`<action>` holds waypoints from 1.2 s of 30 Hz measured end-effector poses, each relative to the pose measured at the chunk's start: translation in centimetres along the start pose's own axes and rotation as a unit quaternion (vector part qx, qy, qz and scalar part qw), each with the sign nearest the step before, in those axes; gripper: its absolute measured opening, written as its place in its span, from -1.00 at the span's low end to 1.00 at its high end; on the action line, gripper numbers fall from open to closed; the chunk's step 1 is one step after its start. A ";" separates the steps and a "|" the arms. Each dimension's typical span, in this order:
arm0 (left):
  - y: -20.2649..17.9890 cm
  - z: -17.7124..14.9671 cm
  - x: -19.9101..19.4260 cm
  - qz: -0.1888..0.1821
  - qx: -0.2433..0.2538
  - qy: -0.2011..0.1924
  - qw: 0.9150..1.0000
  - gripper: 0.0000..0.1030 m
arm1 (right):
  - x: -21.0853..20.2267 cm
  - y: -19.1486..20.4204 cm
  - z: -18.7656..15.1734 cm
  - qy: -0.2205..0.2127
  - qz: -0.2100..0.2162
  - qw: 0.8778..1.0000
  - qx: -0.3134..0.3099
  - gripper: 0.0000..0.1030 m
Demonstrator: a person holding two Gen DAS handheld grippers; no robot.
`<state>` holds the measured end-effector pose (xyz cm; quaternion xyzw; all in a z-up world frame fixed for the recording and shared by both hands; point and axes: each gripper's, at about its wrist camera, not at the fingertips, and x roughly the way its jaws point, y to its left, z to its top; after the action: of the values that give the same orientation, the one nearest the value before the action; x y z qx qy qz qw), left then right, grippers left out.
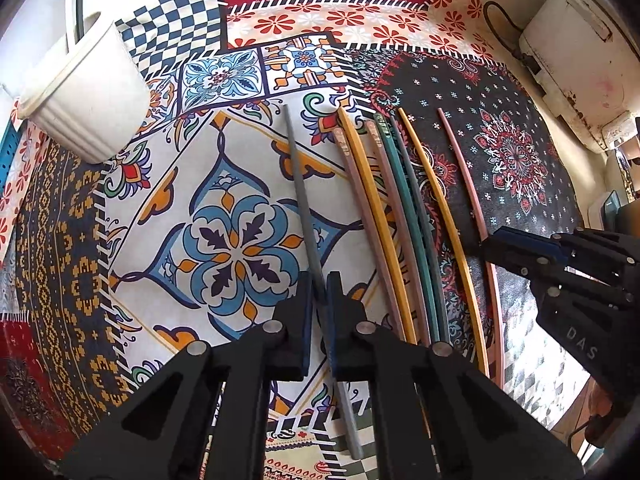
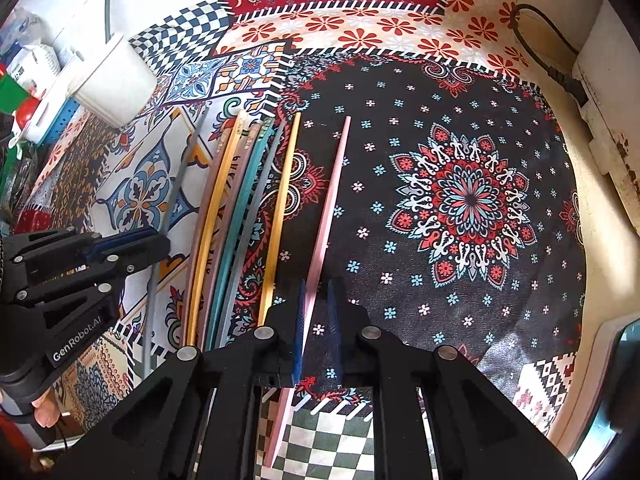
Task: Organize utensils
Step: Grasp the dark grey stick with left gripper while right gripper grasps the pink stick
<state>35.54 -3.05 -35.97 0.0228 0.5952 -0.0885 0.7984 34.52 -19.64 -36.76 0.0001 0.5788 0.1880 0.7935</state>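
Several chopsticks lie on a patchwork tablecloth. A grey chopstick (image 1: 301, 196) lies apart from the rest, and my left gripper (image 1: 320, 292) straddles it, its jaws nearly closed around it; the stick still rests on the cloth. It also shows in the right wrist view (image 2: 176, 184). A pink chopstick (image 2: 329, 216) lies alone to the right, and my right gripper (image 2: 317, 300) straddles it with a small gap on the right side. Between them lies a bundle of yellow, pink, teal and grey chopsticks (image 1: 394, 216). A white ribbed cup (image 1: 86, 92) stands at the far left.
A white appliance (image 1: 576, 60) with a black cable (image 2: 548, 52) sits at the right edge of the table. Clutter, including a red-capped item (image 2: 26, 114), stands beyond the cup (image 2: 114, 80) at the left. A wall runs behind the table.
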 end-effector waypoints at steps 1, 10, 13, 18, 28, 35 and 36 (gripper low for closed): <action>0.3 0.1 0.0 -0.004 -0.005 0.002 1.000 -0.91 | -0.1 -0.3 0.1 0.001 0.002 1.000 0.004 -0.82; 0.6 1.5 0.1 -0.012 0.025 0.024 0.999 -0.90 | 0.6 0.8 1.4 0.000 -0.007 1.000 -0.012 -0.83; 0.6 2.2 0.2 -0.011 0.043 0.032 0.999 -0.90 | 0.7 1.3 1.8 -0.008 -0.017 1.000 -0.020 -0.83; -0.5 3.8 0.8 -0.001 0.071 0.050 0.996 -0.90 | 1.2 1.8 2.8 -0.008 -0.014 1.000 -0.022 -0.83; -0.7 4.6 0.8 0.005 0.056 0.046 0.997 -0.94 | 0.4 0.5 4.5 0.007 0.027 1.000 0.014 -0.91; 2.0 3.6 -3.2 -0.015 0.009 -0.009 1.000 -0.94 | -3.5 1.2 4.2 -0.048 0.031 0.998 0.010 -0.91; 2.4 3.4 -4.0 -0.017 0.002 -0.020 1.000 -0.94 | -4.3 1.3 4.1 -0.057 0.037 0.998 0.012 -0.91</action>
<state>38.08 -0.74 -31.27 0.0125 0.5795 -0.1042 0.8082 36.80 -18.85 -31.20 0.0415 0.5346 0.2095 0.8177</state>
